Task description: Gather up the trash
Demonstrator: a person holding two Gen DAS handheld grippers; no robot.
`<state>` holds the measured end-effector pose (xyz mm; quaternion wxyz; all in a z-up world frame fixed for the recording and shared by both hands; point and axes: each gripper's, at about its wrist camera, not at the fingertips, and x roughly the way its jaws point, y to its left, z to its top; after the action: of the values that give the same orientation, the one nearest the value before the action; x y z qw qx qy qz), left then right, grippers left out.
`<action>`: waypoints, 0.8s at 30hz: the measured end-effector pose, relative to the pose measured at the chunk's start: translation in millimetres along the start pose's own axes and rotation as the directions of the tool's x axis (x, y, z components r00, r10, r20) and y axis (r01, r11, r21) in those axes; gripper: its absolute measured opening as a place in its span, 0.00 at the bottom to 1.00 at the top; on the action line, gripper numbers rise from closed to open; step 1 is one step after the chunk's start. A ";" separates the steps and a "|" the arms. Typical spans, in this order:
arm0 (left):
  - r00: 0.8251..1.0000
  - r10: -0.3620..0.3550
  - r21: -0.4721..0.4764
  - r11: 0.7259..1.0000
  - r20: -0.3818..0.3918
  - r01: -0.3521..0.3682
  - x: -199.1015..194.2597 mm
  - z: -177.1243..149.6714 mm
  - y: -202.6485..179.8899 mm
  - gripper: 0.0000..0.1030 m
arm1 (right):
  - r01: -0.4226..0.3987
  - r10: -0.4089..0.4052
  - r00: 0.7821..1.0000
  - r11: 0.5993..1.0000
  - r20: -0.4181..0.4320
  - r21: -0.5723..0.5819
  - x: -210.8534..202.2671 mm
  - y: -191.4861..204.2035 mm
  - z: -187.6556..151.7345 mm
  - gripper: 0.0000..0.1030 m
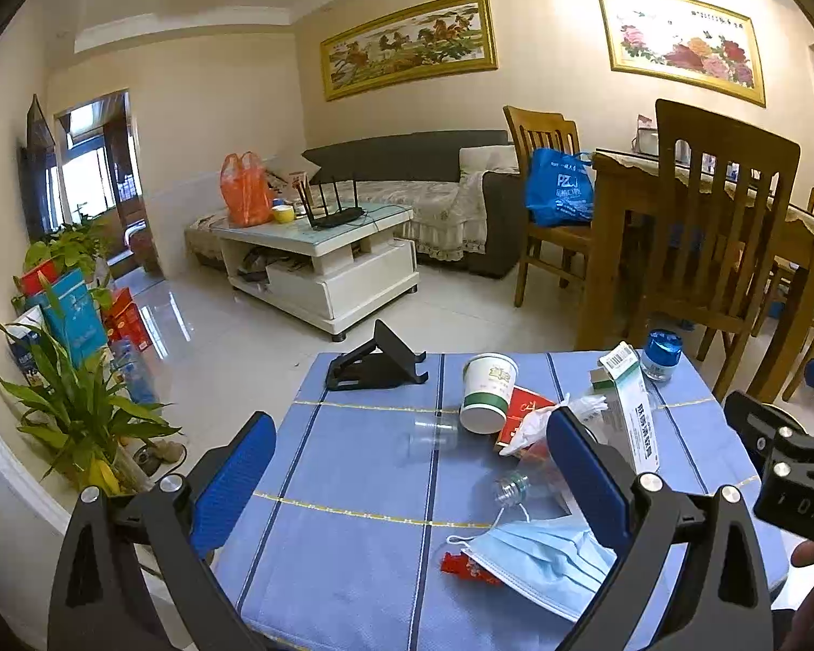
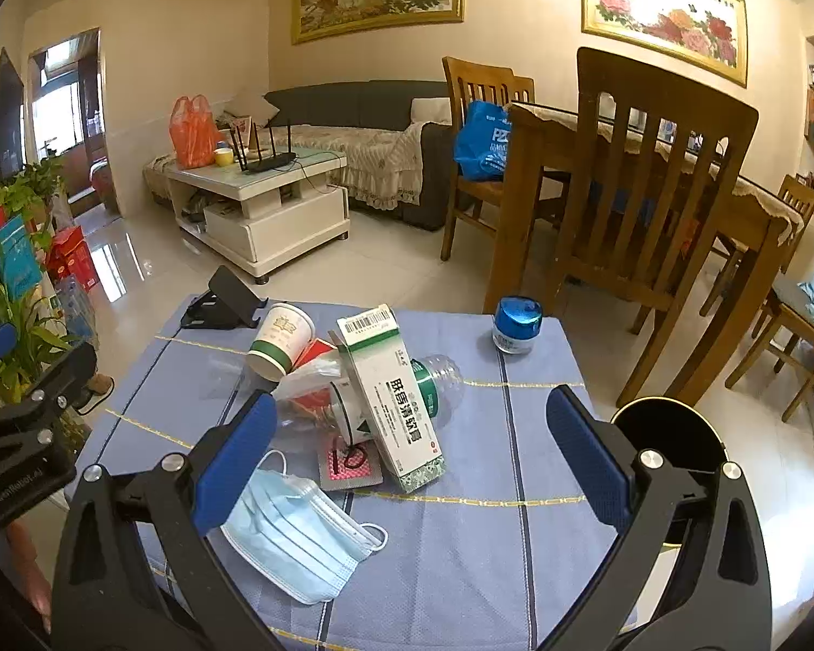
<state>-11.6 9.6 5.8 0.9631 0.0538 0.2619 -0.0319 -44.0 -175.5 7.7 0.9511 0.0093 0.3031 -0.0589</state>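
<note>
Left claw: jaws stand wide and hold nothing; it hovers above the table, over the near-left part of the trash pile.
Right claw: also wide and empty, above the same pile; the medicine box lies between its blue pads in the right wrist view, but the pads do not touch it.
Table: covered by a blue cloth with dark stripes and thin yellow lines.
Face mask: light blue, it lies flat at the near edge, closest to both claws.
Medicine box: white and green, long, it rests tilted over a clear plastic bottle with a green label.
Paper cup: tipped on its side, behind the pile, just beside a red packet (partly hidden).
Blue-capped jar: upright at the far right, apart from the pile.
Phone stand: black, at the far-left corner.
Bin: dark and round, on the floor just beside the table's right edge.
</note>
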 end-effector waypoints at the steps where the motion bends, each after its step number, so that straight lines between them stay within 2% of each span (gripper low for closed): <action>1: 1.000 -0.002 -0.008 1.000 -0.002 0.002 -0.2 0.0 2.3 0.94 | -0.002 0.002 1.000 1.000 0.008 0.002 -1.8 0.7 0.3 0.95; 4: 1.000 -0.004 -0.034 0.999 0.008 0.004 -4.0 1.6 9.1 0.94 | -0.009 0.009 0.999 1.000 0.039 0.010 -10.5 3.4 4.7 0.95; 8: 1.000 0.027 -0.015 1.000 0.014 -0.027 -7.7 4.1 10.0 0.94 | -0.016 0.014 0.997 0.999 0.076 0.030 -18.1 4.9 8.1 0.95; 13: 1.000 0.014 -0.016 1.000 0.006 -0.014 -10.4 8.1 12.8 0.94 | -0.038 0.028 0.991 0.997 0.128 0.070 -26.6 -1.2 10.1 0.95; 19: 1.000 0.009 -0.019 1.000 0.018 -0.009 -13.5 8.7 13.7 0.94 | -0.053 0.047 0.996 0.996 0.077 0.073 -11.5 -4.7 5.3 0.95; 24: 1.000 0.016 -0.017 1.000 -0.002 -0.016 -9.0 8.0 11.3 0.94 | -0.057 0.054 0.998 0.996 0.041 0.067 -3.1 -2.0 2.3 0.95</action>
<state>-14.3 20.2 18.2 0.9634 0.0478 0.2627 -0.0221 -45.3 -177.3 11.4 0.9572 0.0488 0.2820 -0.0428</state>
